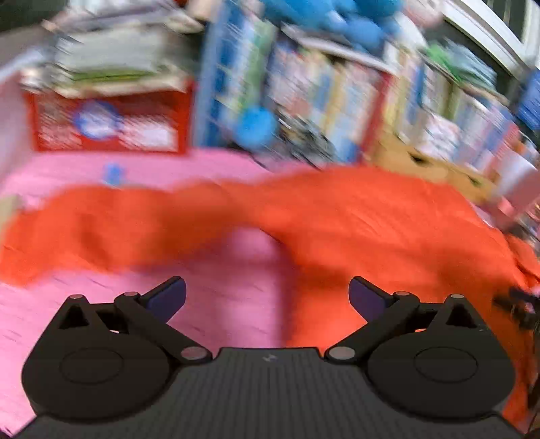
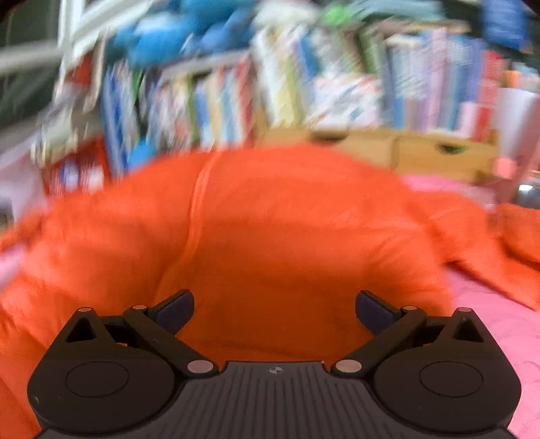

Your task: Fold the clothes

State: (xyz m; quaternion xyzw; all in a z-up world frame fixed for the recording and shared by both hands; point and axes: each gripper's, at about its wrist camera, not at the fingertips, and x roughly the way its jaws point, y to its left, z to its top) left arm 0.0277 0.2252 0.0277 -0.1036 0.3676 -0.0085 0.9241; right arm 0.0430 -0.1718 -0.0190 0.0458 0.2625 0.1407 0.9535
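An orange garment (image 1: 371, 219) lies spread on a pink cloth surface (image 1: 219, 304); one long part of it stretches to the left in the left wrist view. My left gripper (image 1: 266, 295) is open over the pink cloth just in front of the garment, nothing between its fingers. In the right wrist view the orange garment (image 2: 287, 229) fills the middle, with a seam running down it. My right gripper (image 2: 275, 309) is open just above the garment's body, holding nothing. Both views are blurred by motion.
Behind the surface stands a bookshelf (image 2: 337, 84) packed with books, with blue soft toys (image 1: 337, 17) on top. A red box (image 1: 111, 121) sits at the back left and light wooden drawers (image 2: 422, 148) at the back right.
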